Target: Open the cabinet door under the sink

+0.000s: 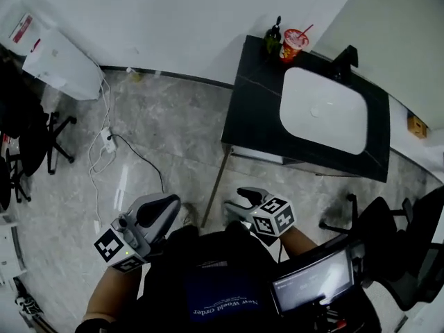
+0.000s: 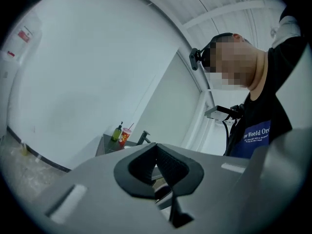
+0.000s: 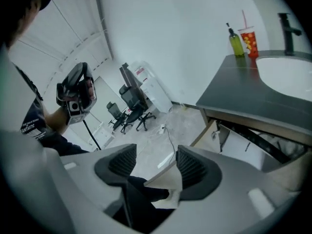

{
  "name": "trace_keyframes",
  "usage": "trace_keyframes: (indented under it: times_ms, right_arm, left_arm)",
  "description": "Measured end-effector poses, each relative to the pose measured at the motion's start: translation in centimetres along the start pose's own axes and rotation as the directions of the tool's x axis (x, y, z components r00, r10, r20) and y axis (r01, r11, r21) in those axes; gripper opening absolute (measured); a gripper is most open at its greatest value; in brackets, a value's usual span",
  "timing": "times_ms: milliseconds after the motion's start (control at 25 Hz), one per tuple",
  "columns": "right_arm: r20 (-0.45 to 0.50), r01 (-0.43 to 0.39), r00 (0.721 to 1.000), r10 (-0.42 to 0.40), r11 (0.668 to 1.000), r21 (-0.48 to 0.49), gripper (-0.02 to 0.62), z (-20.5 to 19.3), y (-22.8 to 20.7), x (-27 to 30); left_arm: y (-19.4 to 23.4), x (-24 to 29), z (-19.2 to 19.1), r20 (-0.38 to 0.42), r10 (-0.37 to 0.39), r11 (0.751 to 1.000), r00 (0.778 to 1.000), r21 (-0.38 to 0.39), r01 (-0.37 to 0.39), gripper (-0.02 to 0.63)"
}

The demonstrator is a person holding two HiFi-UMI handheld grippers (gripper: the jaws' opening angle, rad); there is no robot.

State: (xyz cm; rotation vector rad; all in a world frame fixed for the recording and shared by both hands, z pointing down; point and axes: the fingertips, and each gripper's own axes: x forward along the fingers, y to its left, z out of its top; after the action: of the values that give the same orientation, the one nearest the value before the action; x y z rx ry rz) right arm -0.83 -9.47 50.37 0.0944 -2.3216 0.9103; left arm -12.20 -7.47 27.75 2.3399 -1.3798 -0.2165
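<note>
Grey marble floor point(image 1: 173, 130) and white walls surround you. The dark surface point(image 1: 260, 109) carries a white sink point(image 1: 325, 109), a green bottle point(image 1: 273, 39) and a red cup point(image 1: 294, 44). Under it the cabinet door point(image 1: 216, 186) stands swung out, ahead of your right tool point(image 3: 156, 162) and clear of it. That tool is released and empty. Your left tool point(image 2: 156, 155) is clenched on nothing. Your shirt point(image 1: 222, 300) reads "New World order".

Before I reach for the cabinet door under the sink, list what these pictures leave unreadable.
Cabinet front: the black countertop covers it in the head view; in the right gripper view it is dim, no handle readable.
Under the countertop, left gripper view: the left gripper blocks it with its own body.
Pale panel at the open jaws of the right gripper: touching a pad or behind, unclear.
Red cup print: too small everywhere.
</note>
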Motion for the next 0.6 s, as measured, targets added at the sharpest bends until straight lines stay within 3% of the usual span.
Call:
trace_keyframes:
  times_ms: [160, 280, 440, 600]
  right_arm:
    - [0.059, 0.092, 0.994, -0.097, 0.992, 0.083, 0.265, -0.1, -0.1, -0.4]
    - [0.125, 0.154, 0.977, -0.174, 0.976, 0.152, 0.265, 0.5, 1.6, 0.6]
    - [0.228, 0.245, 0.925, -0.306, 0.934, 0.260, 0.265, 1.5, 7.1, 3.1]
    - [0.300, 0.288, 0.870, -0.391, 0.897, 0.334, 0.265, 4.6, 6.6, 2.9]
  left_arm:
    - [1.8, 0.7, 0.8, -0.029, -0.100, 0.995, 0.995, -0.013, 0.100, 0.000]
    - [3.5, -0.4, 1.3, -0.065, -0.203, 0.979, 0.977, -0.020, 0.202, 0.000]
    - [4.8, -5.1, 3.1, -0.126, -0.363, 0.930, 0.923, 0.016, 0.368, 0.000]
    - [7.2, -3.3, 3.3, -0.203, -0.448, 0.891, 0.871, -0.024, 0.453, 0.000]
